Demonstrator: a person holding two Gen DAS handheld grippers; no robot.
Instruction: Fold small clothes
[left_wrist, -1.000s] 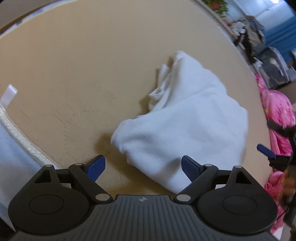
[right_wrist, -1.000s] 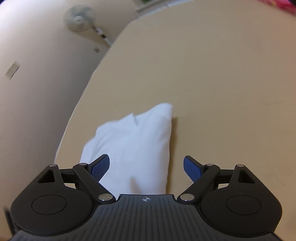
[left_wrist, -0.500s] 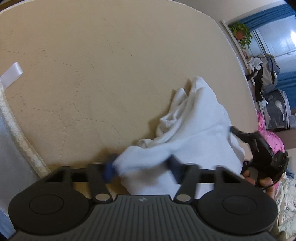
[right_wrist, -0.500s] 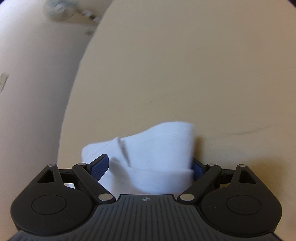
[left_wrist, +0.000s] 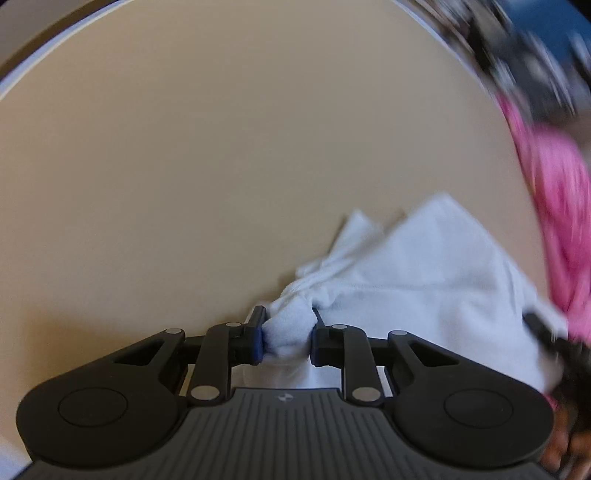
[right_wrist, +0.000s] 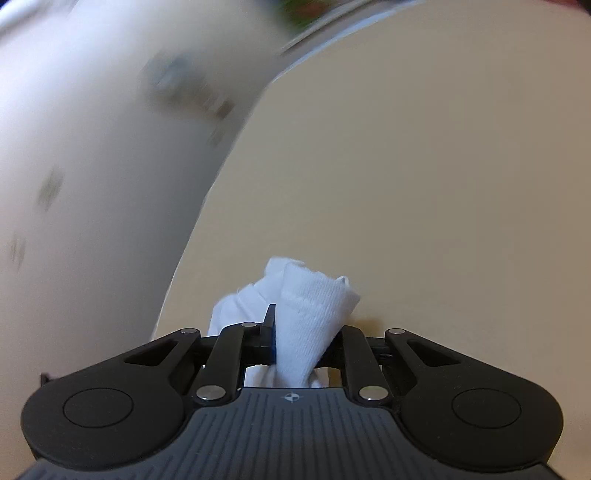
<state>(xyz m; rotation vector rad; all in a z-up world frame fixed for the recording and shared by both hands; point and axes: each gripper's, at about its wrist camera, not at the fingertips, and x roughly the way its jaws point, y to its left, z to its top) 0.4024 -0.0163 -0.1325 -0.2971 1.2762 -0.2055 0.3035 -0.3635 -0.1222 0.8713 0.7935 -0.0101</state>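
Folding looks barely begun: the white cloth (left_wrist: 424, 280) lies bunched and unfolded at the near right of the tan bed (left_wrist: 221, 166), the left gripper (left_wrist: 286, 338) and right gripper (right_wrist: 304, 345) each closing on a pinched corner, every fold still ahead.

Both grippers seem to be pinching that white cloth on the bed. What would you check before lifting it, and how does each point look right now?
1. Left gripper has the white cloth garment between its closing jaws: ok.
2. Right gripper is closing on a bunched cloth edge: ok.
3. Grips at matching corners: cannot tell.
4. Beige mattress bare ahead for laying flat: ok.
5. Pink fabric clear of the cloth: cannot tell, blurred.
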